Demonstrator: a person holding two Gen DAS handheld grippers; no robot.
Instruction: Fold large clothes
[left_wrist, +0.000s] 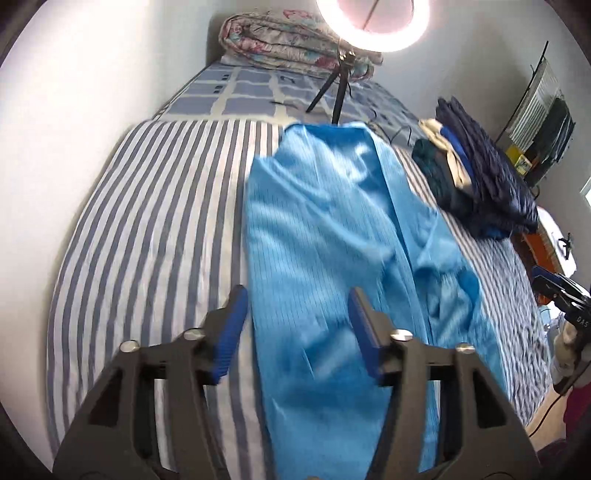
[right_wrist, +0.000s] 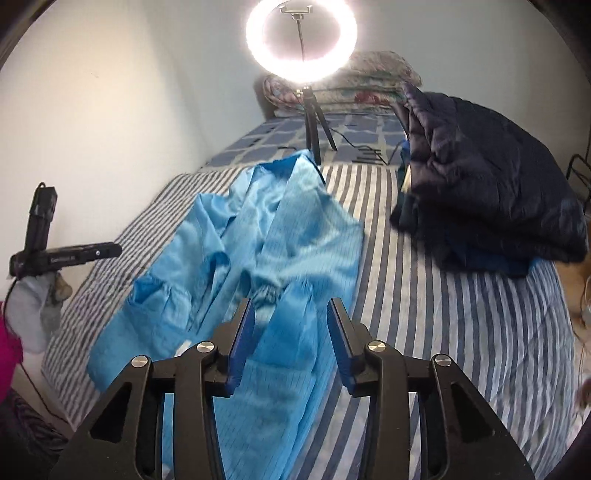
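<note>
A large light-blue garment (left_wrist: 325, 236) lies lengthwise on the striped bed cover (left_wrist: 155, 229), partly folded with a sleeve bunched on its right side. It also shows in the right wrist view (right_wrist: 280, 251), with gathered cuffs near its middle. My left gripper (left_wrist: 297, 299) is open and empty, hovering over the garment's near end. My right gripper (right_wrist: 291, 314) is open and empty above the garment's near part. The right gripper also appears at the right edge of the left wrist view (left_wrist: 557, 291), and the left gripper at the left edge of the right wrist view (right_wrist: 62, 254).
A stack of folded dark clothes (right_wrist: 491, 195) sits on the bed's right side, also in the left wrist view (left_wrist: 476, 177). A ring light on a tripod (right_wrist: 303, 40) stands behind the garment. A folded floral quilt (left_wrist: 291, 44) lies at the head. A white wall (left_wrist: 92, 92) borders the left.
</note>
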